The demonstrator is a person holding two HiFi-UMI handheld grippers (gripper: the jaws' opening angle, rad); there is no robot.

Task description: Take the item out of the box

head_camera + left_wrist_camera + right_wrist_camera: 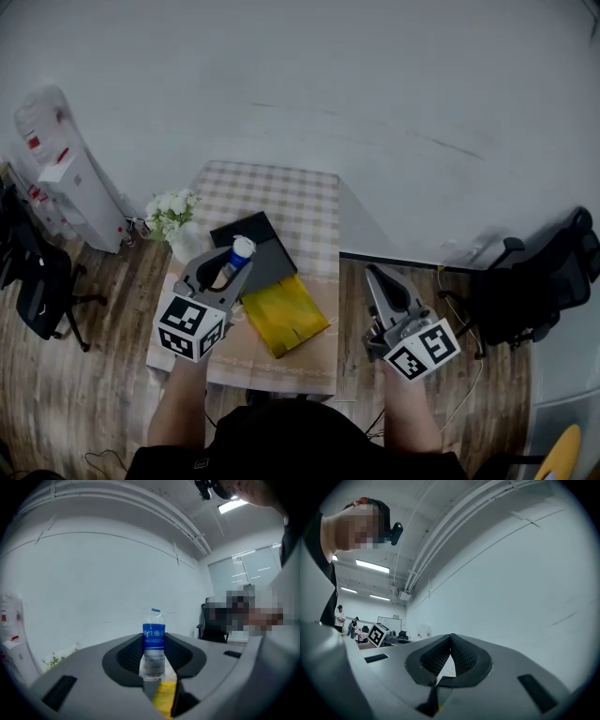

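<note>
One water dispenser (70, 178) stands by the wall at far left, with one dark office chair (37, 286) in front of it, cut off by the frame edge. One vase of white flowers (171, 214) sits at the left rim of the single desk (300, 211), which wears a checked cloth; the desk's near edge is hidden by the person's body.

The left gripper (228, 272) has its jaws partway apart and pressed on the sides of the one water bottle (240, 251). The bottle stands upright between them, over the left part of the black box (264, 251). In the head view only the bottle's blue cap and label show. In the left gripper view its base is hidden behind the jaws, so I cannot tell whether it is clear of the box. The label print is too small to read.

One yellow sheet-like thing (284, 314) touches the box's near side; whether it belongs to the box is unclear.

The right gripper (375, 277) hangs beyond the desk's right edge, jaws tip to tip with nothing between them. A second office chair (539, 277) stands at far right.
</note>
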